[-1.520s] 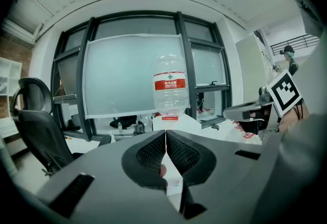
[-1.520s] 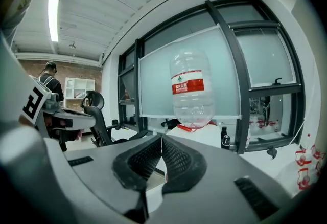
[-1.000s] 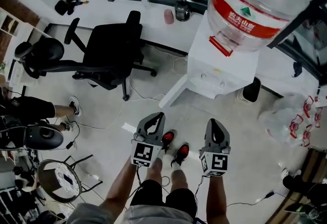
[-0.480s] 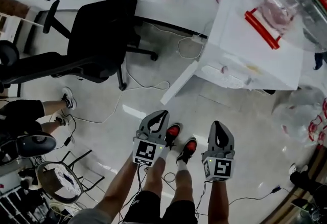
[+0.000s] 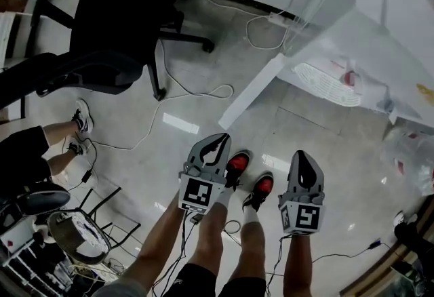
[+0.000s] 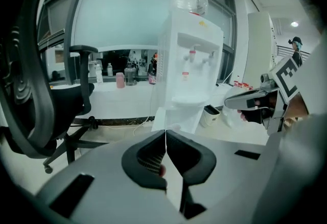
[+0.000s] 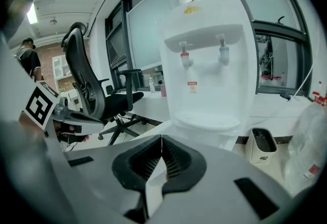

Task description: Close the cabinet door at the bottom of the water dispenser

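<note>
The white water dispenser (image 5: 380, 51) fills the upper right of the head view, seen from above. Its bottom cabinet door (image 5: 252, 91) stands swung out as a long white panel over the floor. Both gripper views face the dispenser (image 6: 189, 64) (image 7: 209, 69) with its bottle on top; the open door (image 6: 164, 118) shows at its lower left. My left gripper (image 5: 218, 140) and right gripper (image 5: 304, 156) hang side by side above my red shoes, short of the door. Each has its jaws (image 6: 165, 133) (image 7: 161, 138) pressed together with nothing between them.
A black office chair (image 5: 115, 24) stands to the left, with white cables (image 5: 203, 92) on the floor between it and the dispenser. A small white bin (image 7: 263, 147) sits right of the dispenser. Another person's legs (image 5: 47, 140) are at the far left, by a round stool (image 5: 78, 238).
Both grippers and my head have sunk toward the floor. The dispenser has grown larger and slid to the upper right of the head view; the open door now lies closer ahead.
</note>
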